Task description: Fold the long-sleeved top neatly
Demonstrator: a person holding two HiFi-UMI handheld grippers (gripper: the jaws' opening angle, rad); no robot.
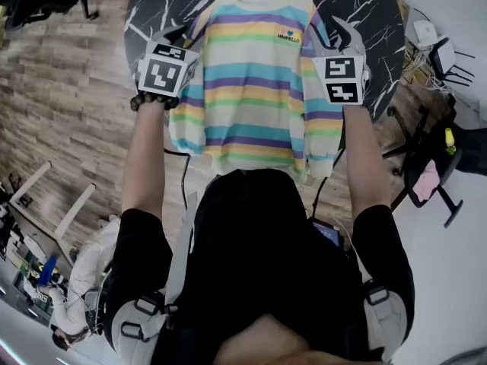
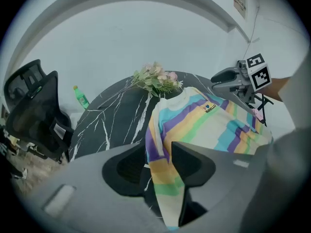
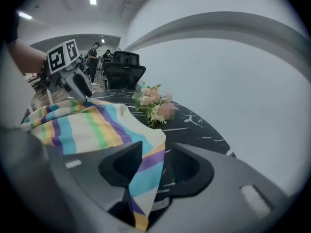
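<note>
The long-sleeved top point(image 1: 251, 82), striped in cream, purple, yellow, green and blue, lies face up on the black marble table point(image 1: 160, 6), collar at the far side. My left gripper point(image 1: 176, 38) is at its left shoulder. In the left gripper view a strip of the left sleeve point(image 2: 165, 178) runs between the jaws of the left gripper point(image 2: 158, 161), which stand apart with a gap beside the cloth. My right gripper point(image 1: 335, 35) is at the right shoulder. Its jaws point(image 3: 155, 164) are also apart, the right sleeve edge point(image 3: 146, 174) hanging loose between them.
A bunch of flowers point(image 2: 155, 79) lies on the table beyond the collar. A green bottle point(image 2: 81, 97) stands past the table, and a black office chair point(image 2: 31, 110) stands to the left. Another chair point(image 1: 441, 59) is at the right. The hem reaches the table's near edge.
</note>
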